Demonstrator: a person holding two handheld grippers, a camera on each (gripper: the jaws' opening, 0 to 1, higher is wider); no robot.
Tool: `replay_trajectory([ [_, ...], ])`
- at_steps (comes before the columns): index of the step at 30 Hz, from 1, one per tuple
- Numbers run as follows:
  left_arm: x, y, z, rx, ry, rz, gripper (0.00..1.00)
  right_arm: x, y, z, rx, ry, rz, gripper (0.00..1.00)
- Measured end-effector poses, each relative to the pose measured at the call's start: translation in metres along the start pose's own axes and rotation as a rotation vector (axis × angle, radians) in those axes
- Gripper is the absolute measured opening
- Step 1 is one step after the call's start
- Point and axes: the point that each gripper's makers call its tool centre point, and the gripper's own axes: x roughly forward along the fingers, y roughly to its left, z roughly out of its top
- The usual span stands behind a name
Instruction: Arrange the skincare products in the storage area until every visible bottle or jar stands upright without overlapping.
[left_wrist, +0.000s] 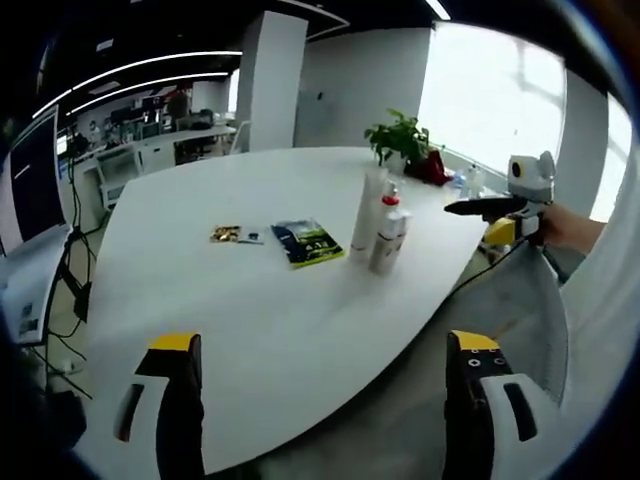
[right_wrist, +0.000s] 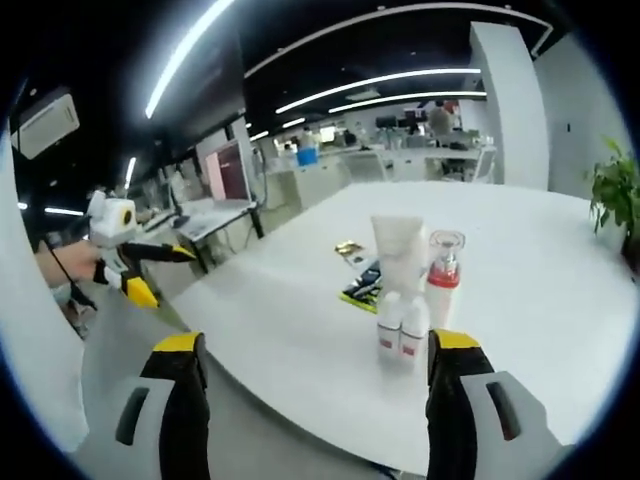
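Observation:
A group of skincare products stands upright near the edge of the white table (left_wrist: 240, 320). It holds a tall white tube (left_wrist: 366, 208), a pump bottle with a red collar (left_wrist: 391, 212) and small white bottles (left_wrist: 384, 252). In the right gripper view the tube (right_wrist: 398, 252), the pump bottle (right_wrist: 443, 278) and two small bottles (right_wrist: 390, 326) stand close together. My left gripper (left_wrist: 323, 345) is open and empty, back from the table's near edge. My right gripper (right_wrist: 317, 345) is open and empty too, off the table on the opposite side; it also appears held out in a hand as my right gripper (left_wrist: 497, 207).
A green packet (left_wrist: 307, 241) and a small gold packet (left_wrist: 225, 234) lie flat left of the products. A potted plant (left_wrist: 400, 140) stands at the far table edge. My left gripper (right_wrist: 130, 262) is in a hand. Desks and monitors fill the office behind.

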Motion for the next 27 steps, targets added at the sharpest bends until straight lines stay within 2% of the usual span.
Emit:
replay_trajectory([
  [11,0.014,0.003,0.005,0.002,0.012,-0.009,0.93,0.000,0.001,-0.005,0.028,0.028,-0.001,0.92],
  [18,0.030,0.006,0.009,-0.016,0.035,-0.029,0.91,0.000,0.001,-0.005,0.034,0.030,-0.003,0.90],
  [19,0.033,0.006,0.010,-0.030,0.035,-0.033,0.92,0.000,0.001,-0.006,0.036,0.030,-0.003,0.90],
  [20,0.037,0.007,0.015,-0.057,0.011,-0.033,0.93,0.000,0.000,-0.005,0.037,0.030,-0.005,0.90],
  [22,0.040,0.000,0.023,-0.077,-0.016,-0.071,0.96,0.000,0.000,-0.005,0.040,0.029,-0.007,0.90],
  [27,0.057,0.003,0.029,-0.057,0.008,-0.073,0.96,0.000,-0.001,-0.006,0.050,0.033,-0.016,0.90],
])
